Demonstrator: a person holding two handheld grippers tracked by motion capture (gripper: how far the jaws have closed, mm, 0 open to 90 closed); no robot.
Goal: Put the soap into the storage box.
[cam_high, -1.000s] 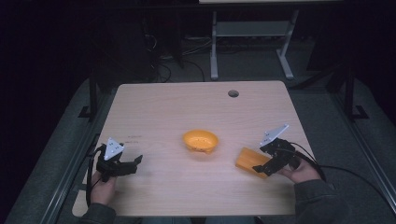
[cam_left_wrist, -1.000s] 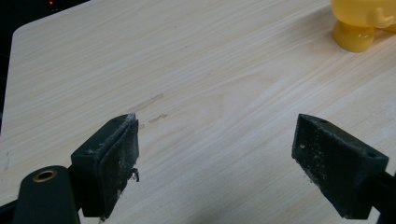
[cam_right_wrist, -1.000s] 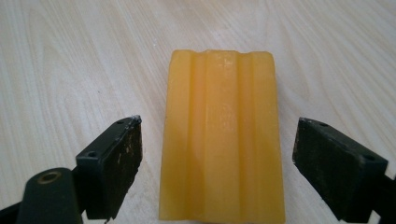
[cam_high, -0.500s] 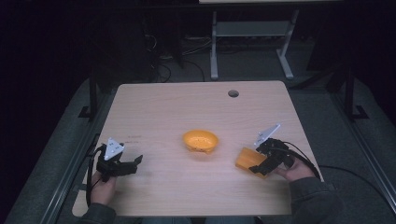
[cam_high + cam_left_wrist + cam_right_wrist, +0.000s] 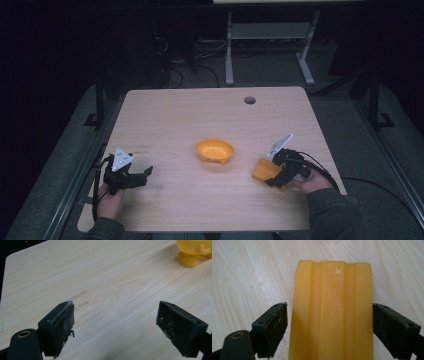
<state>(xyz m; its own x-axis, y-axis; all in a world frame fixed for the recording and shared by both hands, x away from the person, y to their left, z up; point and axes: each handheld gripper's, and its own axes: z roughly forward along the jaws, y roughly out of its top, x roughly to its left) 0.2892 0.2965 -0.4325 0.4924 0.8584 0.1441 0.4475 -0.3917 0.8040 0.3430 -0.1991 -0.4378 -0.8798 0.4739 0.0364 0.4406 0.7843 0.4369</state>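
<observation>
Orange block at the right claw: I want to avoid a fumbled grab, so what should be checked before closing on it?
1. Orange block between the right claw's jaws: ok.
2. Jaws touching the block: not ok, small gaps on both sides.
3. Block centred between the jaws: ok, roughly.
4. Block flat on the table: cannot tell.
5. Orange bowl apart from the block: ok.
6. Left claw open over bare wood: ok.

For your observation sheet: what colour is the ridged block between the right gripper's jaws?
Orange-yellow ridged block, clearest in the right gripper view.
</observation>
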